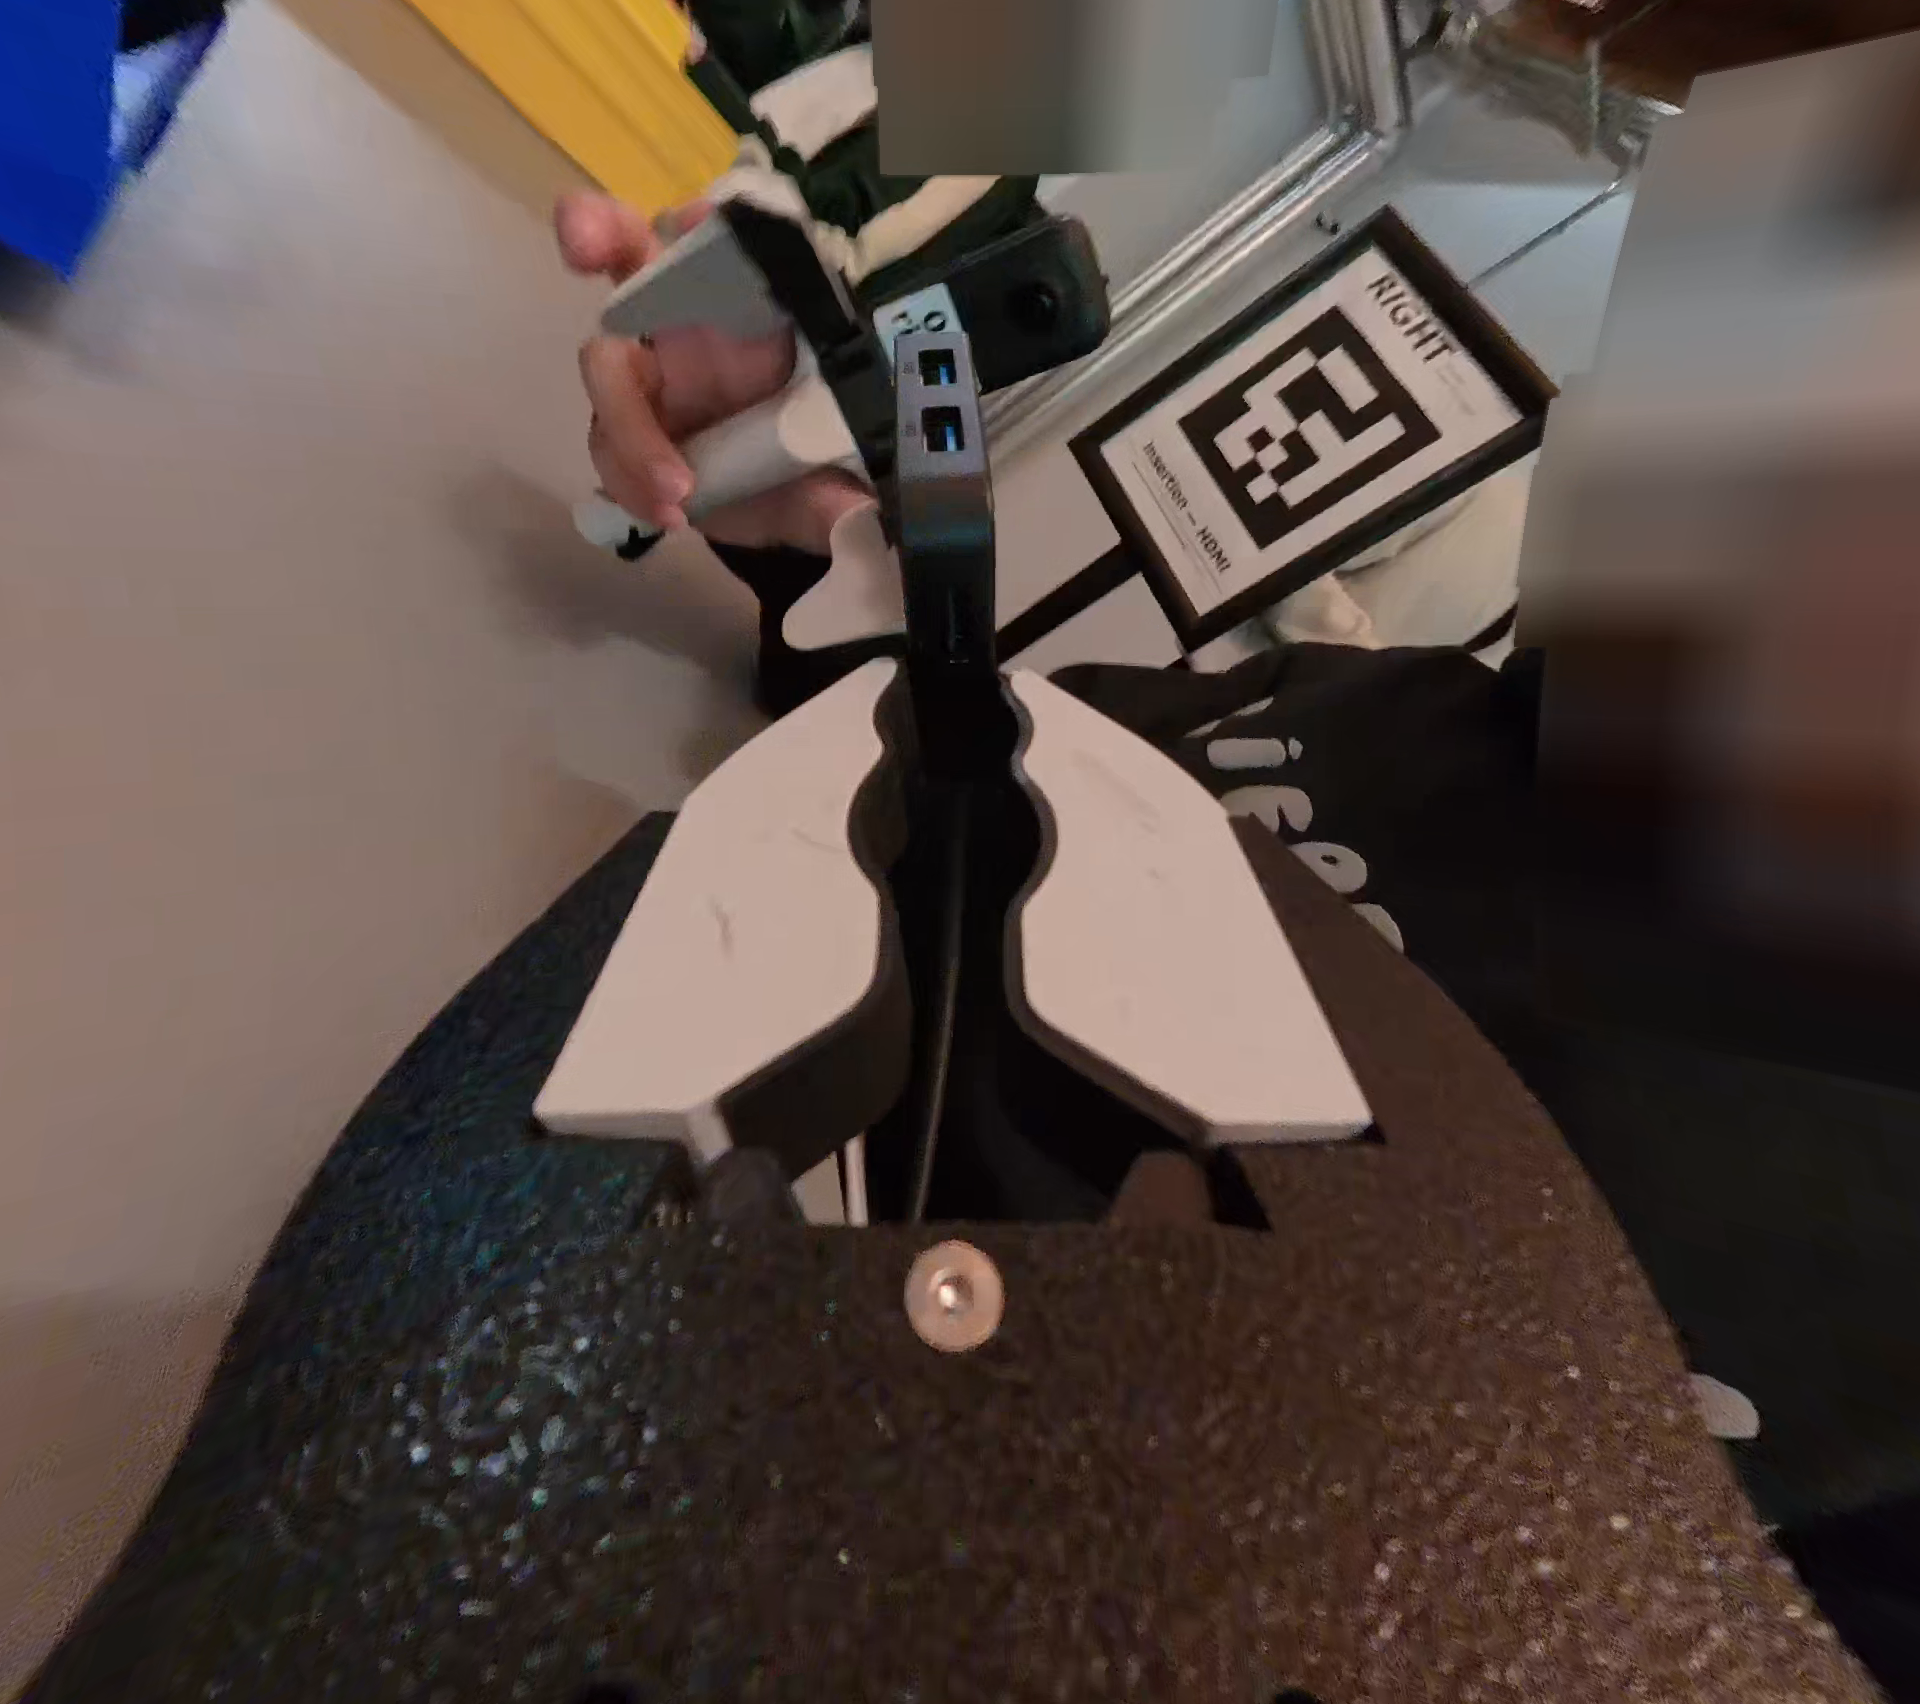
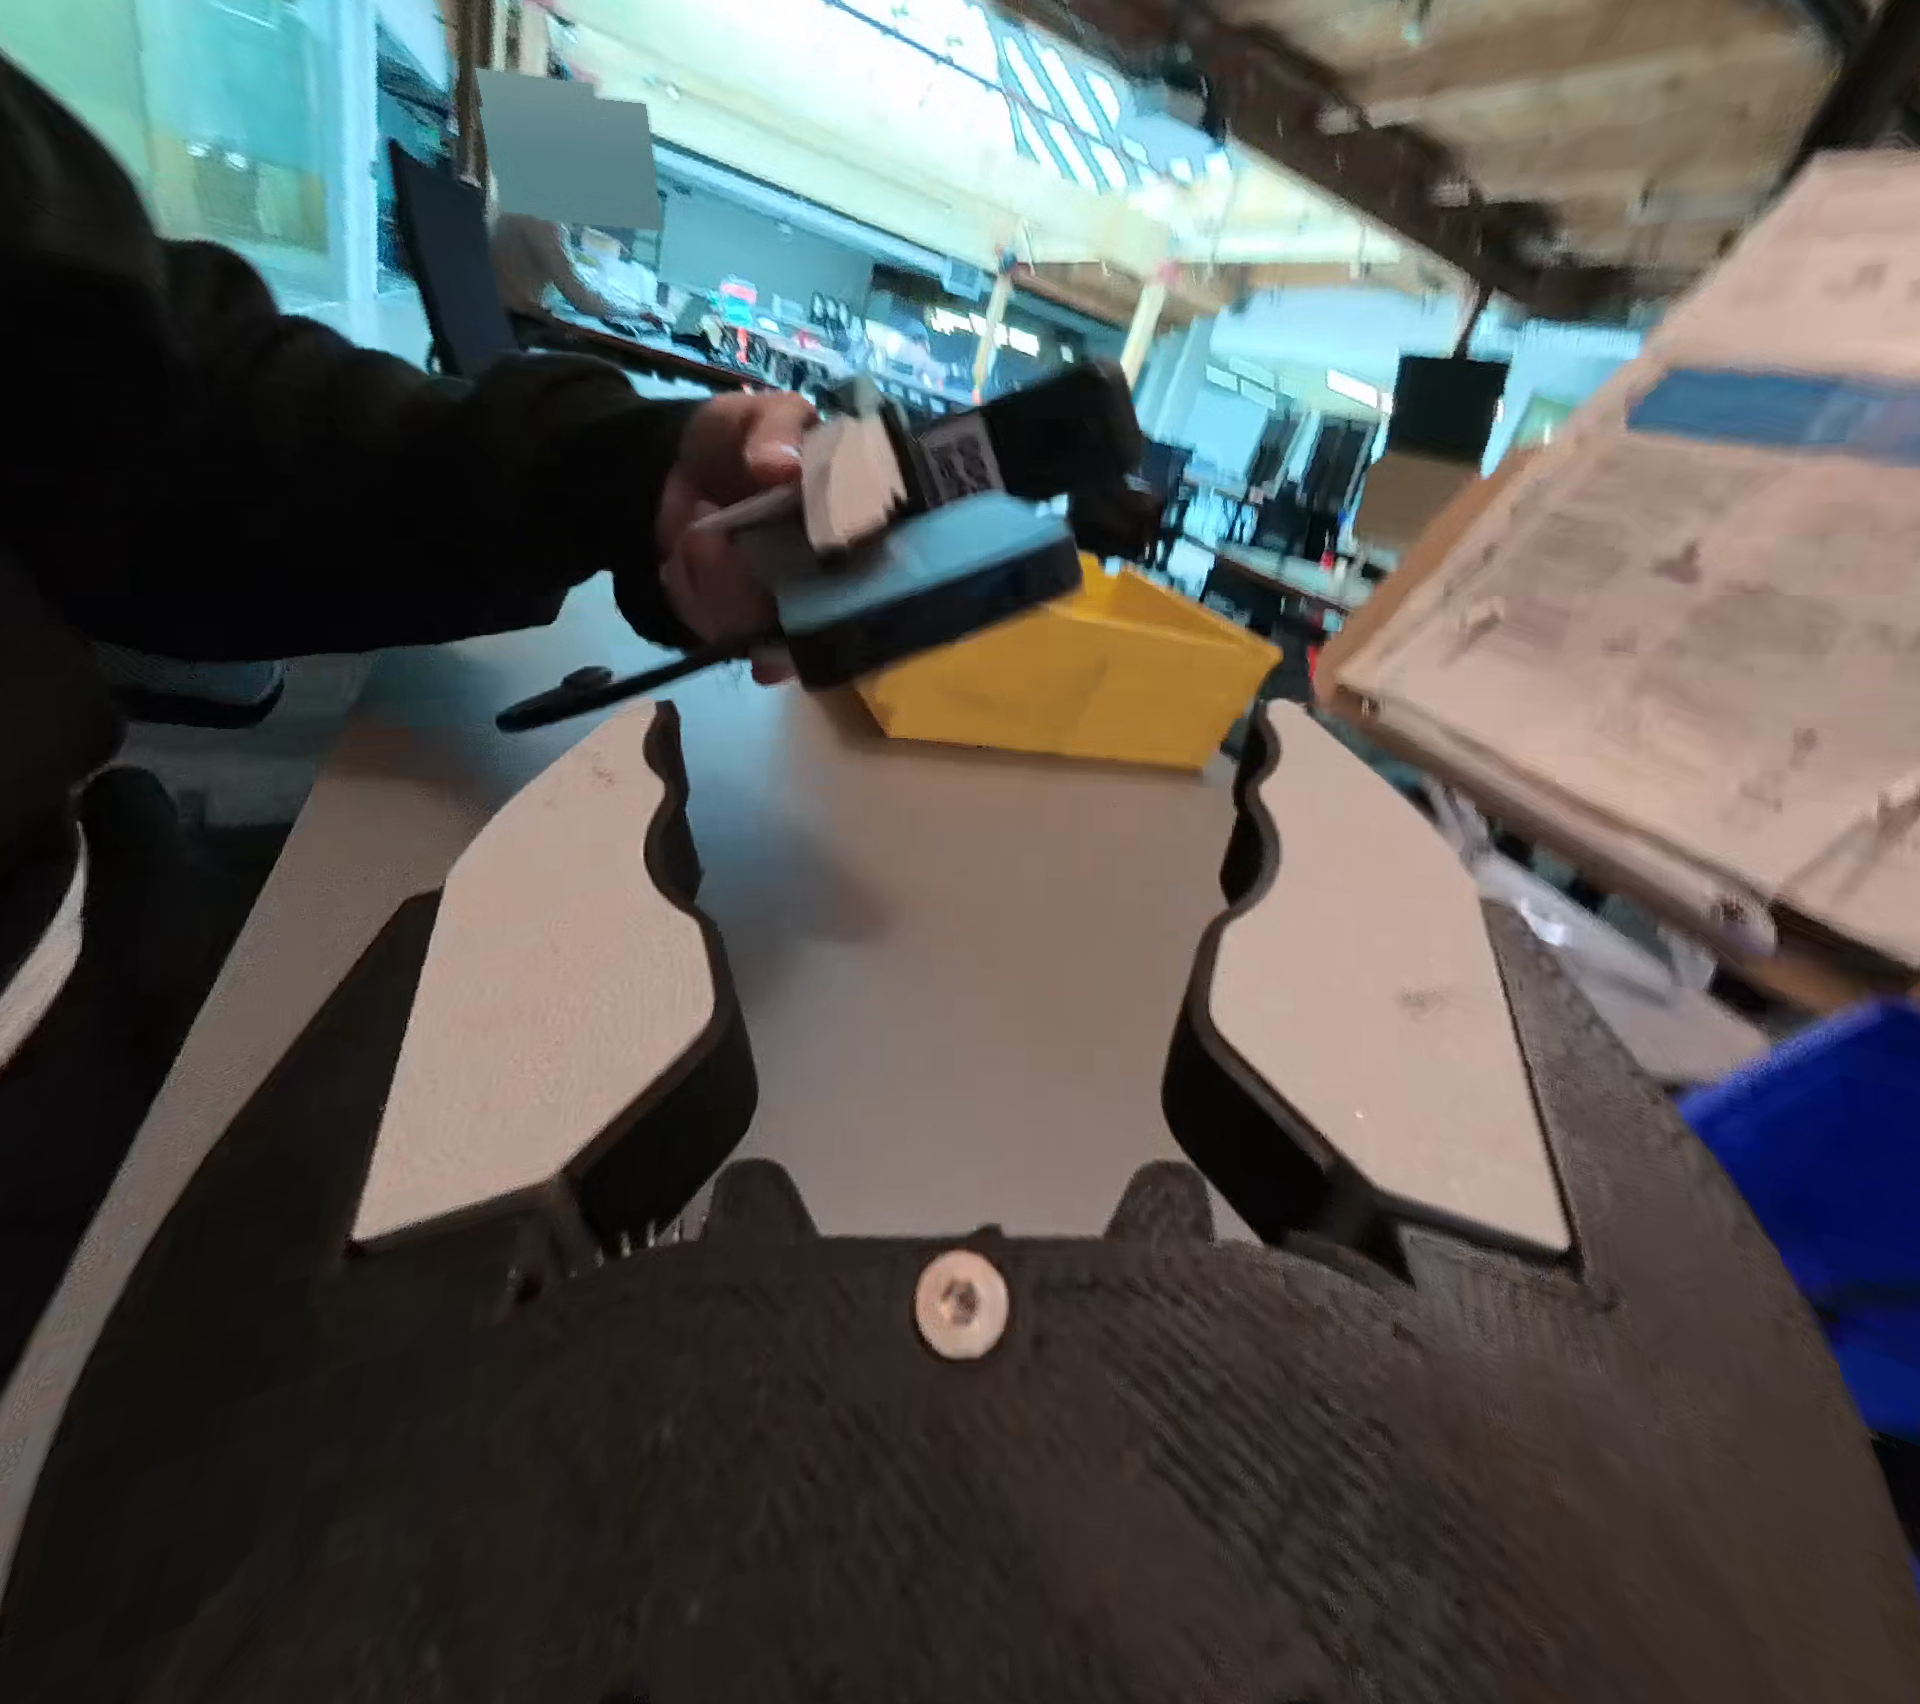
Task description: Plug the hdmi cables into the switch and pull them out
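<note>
Switch [image 1: 943,511] in left gripper [image 1: 951,719]

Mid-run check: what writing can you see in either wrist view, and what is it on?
Framed card: legible print beside a square marker; I don't transcribe writing.
Black garment: white lettering, cut off.
Switch: port marks, too small.
Cardboard box: printed label, blurred.

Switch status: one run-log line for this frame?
left claw: shut on switch, held off table | right claw: open, empty | HDMI cable: none plugged in view
</note>
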The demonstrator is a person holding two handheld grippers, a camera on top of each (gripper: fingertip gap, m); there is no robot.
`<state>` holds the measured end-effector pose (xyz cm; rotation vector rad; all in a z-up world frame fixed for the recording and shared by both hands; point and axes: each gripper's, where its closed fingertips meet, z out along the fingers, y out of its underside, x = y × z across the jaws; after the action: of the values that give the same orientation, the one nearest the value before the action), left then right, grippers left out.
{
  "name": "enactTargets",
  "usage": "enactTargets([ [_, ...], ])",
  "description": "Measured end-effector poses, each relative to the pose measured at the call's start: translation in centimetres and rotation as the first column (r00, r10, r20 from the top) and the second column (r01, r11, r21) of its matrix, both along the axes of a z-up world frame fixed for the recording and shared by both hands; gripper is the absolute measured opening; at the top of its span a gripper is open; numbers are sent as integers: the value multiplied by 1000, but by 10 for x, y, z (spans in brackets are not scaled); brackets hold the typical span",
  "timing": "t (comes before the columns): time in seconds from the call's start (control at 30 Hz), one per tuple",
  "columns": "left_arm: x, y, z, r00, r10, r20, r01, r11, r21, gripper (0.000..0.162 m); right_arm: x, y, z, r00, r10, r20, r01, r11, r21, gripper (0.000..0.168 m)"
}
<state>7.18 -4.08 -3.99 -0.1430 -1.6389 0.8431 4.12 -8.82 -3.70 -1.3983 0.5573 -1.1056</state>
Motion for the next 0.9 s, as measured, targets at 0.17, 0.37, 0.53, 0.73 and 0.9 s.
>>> enactTargets([
  [0.17, -15, 4, -8, 997, -78, -6, 78, 990, 115, 14, 9, 24, -16, 998, 28, -52, -35, 991, -132, 102],
  [0.37, -27, 6, -16, 990, -136, -20, 137, 974, 180, 14, 3, 30, -18, 998, 61, -27, -65, 981, -184, 74],
  [0.53, -30, 1, -27, 992, -127, 2, 123, 963, 239, 14, 5, 33, -27, 997, 29, -69, -47, 961, -274, 73],
  [0.73, -20, -6, -23, 997, -74, 15, 69, 975, 210, 15, 15, 28, -26, 997, -13, -78, -4, 978, -206, 73],
  [0.9, -19, -7, -23, 998, -57, 11, 53, 978, 201, 14, 17, 26, -26, 998, -18, -55, 8, 985, -173, 72],
])
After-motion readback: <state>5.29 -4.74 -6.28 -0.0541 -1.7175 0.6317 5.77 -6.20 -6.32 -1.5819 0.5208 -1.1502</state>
